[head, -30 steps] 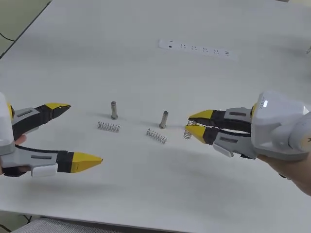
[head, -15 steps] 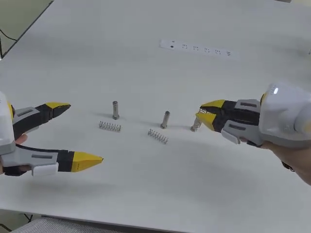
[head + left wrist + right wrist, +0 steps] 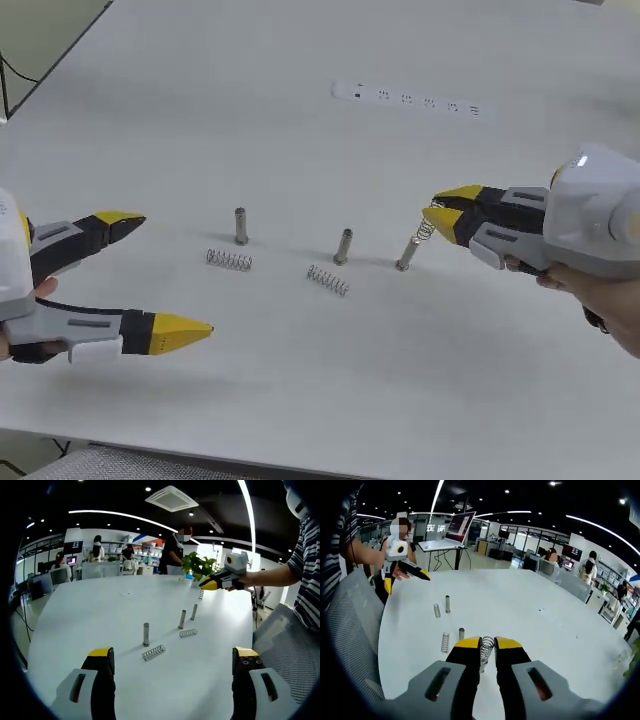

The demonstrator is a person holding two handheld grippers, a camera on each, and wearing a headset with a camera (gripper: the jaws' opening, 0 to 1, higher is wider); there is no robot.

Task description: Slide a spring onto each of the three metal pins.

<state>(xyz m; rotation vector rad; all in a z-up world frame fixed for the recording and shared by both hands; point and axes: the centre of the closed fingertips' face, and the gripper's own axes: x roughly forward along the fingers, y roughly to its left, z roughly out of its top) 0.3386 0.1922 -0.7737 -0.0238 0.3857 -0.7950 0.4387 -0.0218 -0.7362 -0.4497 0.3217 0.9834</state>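
Observation:
Three short metal pins are on the white table [image 3: 300, 400]: the left pin [image 3: 241, 225] and middle pin [image 3: 344, 245] stand upright, and the right pin [image 3: 408, 254] leans toward my right gripper [image 3: 441, 214]. That gripper is shut on a spring [image 3: 426, 230] whose lower end meets the leaning pin's top; the spring [image 3: 487, 647] shows between its yellow tips. Two loose springs lie flat, one [image 3: 229, 260] before the left pin and one [image 3: 328, 280] before the middle pin. My left gripper [image 3: 160, 275] hovers open at the near left, holding nothing.
A white power strip [image 3: 413, 101] lies at the far side of the table. The table's near edge runs just below the left gripper. A person's hand and striped sleeve [image 3: 305, 565] are behind the right gripper [image 3: 220, 580]. Other people and desks fill the room beyond.
My right gripper has moved right and away with the spring. The right pin, hidden behind its jaws before, is now uncovered and leaning. The left gripper has stayed put.

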